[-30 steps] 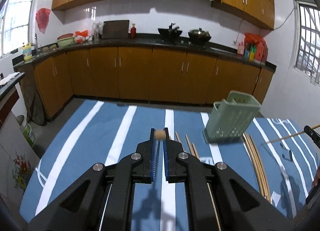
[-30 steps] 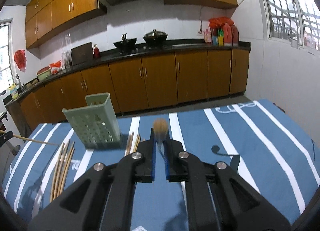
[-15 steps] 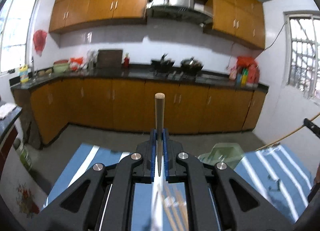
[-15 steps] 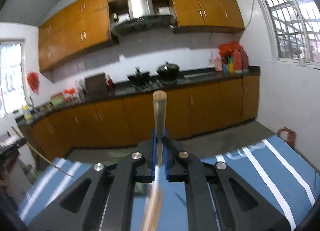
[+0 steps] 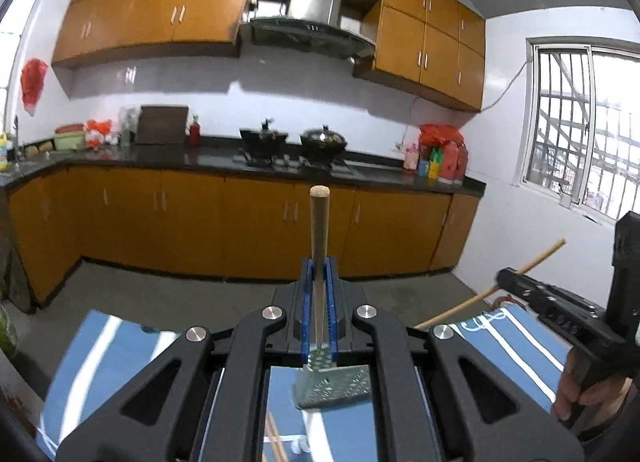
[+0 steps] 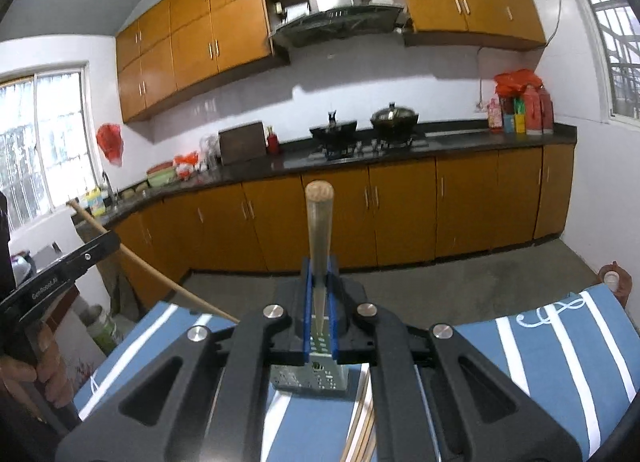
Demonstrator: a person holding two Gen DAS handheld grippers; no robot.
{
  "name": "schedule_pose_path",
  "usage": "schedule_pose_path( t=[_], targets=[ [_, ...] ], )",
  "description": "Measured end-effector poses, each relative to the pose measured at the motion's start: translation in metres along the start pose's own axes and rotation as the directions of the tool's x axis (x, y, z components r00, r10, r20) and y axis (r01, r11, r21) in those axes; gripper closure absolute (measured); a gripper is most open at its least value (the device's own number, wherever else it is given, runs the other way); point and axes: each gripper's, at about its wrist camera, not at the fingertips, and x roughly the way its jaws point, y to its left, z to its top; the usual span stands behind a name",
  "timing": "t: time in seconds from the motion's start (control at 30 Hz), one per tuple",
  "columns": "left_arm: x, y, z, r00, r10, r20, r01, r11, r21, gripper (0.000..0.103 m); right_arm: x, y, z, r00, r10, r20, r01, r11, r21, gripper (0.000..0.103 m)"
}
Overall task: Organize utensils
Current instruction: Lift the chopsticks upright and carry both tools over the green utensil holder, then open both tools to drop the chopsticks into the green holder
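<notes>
The left gripper (image 5: pixel 319 282) is clamped on a chopstick (image 5: pixel 319 230) that stands up at frame centre. The right gripper (image 6: pixel 319 282) pinches a second chopstick (image 6: pixel 319 238) the same way. Low in each view, a green holder (image 5: pixel 332 380) sits on the blue striped tablecloth (image 6: pixel 540 358), with loose chopsticks (image 5: pixel 274 438) beside it.
</notes>
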Motion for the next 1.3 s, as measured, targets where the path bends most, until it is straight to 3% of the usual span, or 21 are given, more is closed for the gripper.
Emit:
schedule_pose_path(
  t=[0.27, 0.53, 0.57, 0.67, 0.97, 1.13, 1.3],
  targets=[
    [0.025, -0.003, -0.022, 0.997, -0.005, -0.073, 0.004, 1.000, -0.012, 0.096, 0.048, -0.003, -0.015, 0.996, 0.003, -0.093, -0.001, 1.000, 0.022, 0.095],
    [0.037, 0.000, -0.034, 0.991, -0.010, -0.131, 0.004, 0.999, -0.041, 0.095, 0.055, -0.005, -0.020, 0.994, 0.017, -0.108, -0.011, 0.998, 0.054, 0.089],
    [0.037, -0.002, -0.034, 0.992, -0.010, -0.129, 0.005, 0.999, -0.040, 0.092, 0.054, -0.006, -0.020, 0.994, 0.015, -0.104, -0.010, 0.998, 0.057, 0.086],
    [0.033, -0.003, -0.033, 0.994, 0.001, -0.111, -0.006, 0.999, -0.042, 0.067, 0.047, -0.011, -0.019, 0.996, 0.016, -0.089, -0.010, 0.997, 0.073, 0.080],
    [0.012, 0.008, -0.026, 0.998, 0.011, -0.063, -0.015, 0.997, -0.070, 0.066, 0.006, -0.014, -0.019, 1.000, 0.008, -0.013, -0.007, 0.997, 0.075, 0.070],
    [-0.016, 0.023, -0.034, 0.999, 0.036, -0.031, -0.038, 0.995, -0.092, 0.066, -0.017, -0.033, -0.049, 0.998, -0.047, -0.028, 0.050, 0.993, 0.102, 0.069],
    [-0.020, 0.047, -0.076, 0.982, 0.141, -0.125, -0.151, 0.985, -0.079, 0.062, 0.005, -0.061, -0.120, 0.971, -0.104, -0.217, 0.138, 0.979, 0.150, 0.069]
  ],
)
